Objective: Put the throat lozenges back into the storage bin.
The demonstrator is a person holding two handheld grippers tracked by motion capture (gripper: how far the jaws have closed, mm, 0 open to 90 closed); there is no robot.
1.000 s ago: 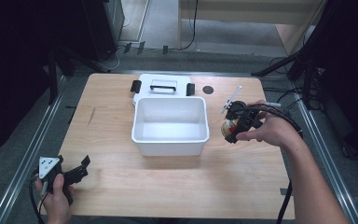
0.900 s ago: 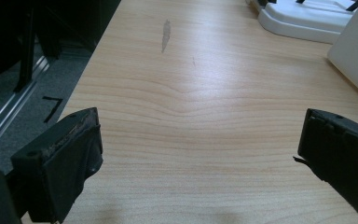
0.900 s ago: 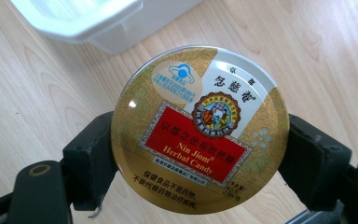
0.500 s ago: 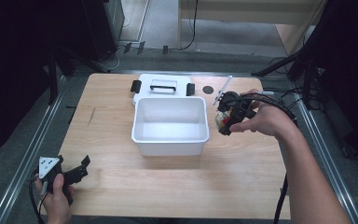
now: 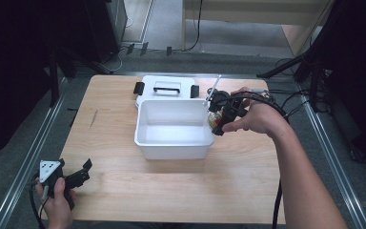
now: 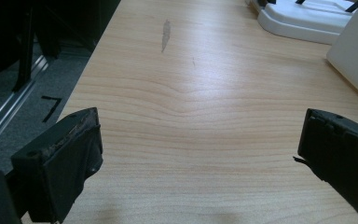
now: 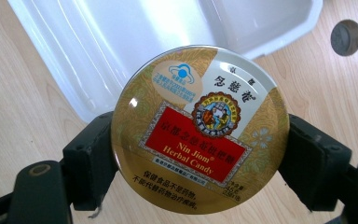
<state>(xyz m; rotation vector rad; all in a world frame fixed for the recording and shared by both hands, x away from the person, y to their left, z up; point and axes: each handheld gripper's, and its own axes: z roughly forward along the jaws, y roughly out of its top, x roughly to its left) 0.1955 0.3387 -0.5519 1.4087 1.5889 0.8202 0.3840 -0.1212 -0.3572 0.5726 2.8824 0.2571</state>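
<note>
Jaws of the left gripper (image 5: 78, 174) stand wide apart at the near left corner of the wooden table (image 5: 248, 191), with bare wood between them and nothing held; in the left gripper view (image 6: 198, 154) the two black pads frame an empty stretch of tabletop. One hand (image 5: 57, 200) grasps its handle, and the grey three-cornered plate sits on top.

Farther in and to the right, the right gripper (image 5: 218, 119) is clamped on one round candy tin (image 5: 215, 120), held in the air just beside the right wall of the white tub (image 5: 174, 145), near its far right corner. In the right gripper view the tin (image 7: 199, 128) sits squarely between the two black fingers (image 7: 91, 158), one pad pressing on each side of its rim. Its gold lid faces the camera, with a red label reading Nin Jiom Herbal Candy. Below it lie the tub's white wall and floor. The person's right hand (image 5: 255, 119) wraps the gripper body, with black cables trailing off toward the table's right edge.

One tub stands in the middle of the table, open. Behind it, touching or nearly touching its far wall, lies one white lid (image 5: 167, 88) with a black handle and two black clips, one at each end. One small dark disc (image 7: 346, 37) lies on the wood beyond the tub.
</note>
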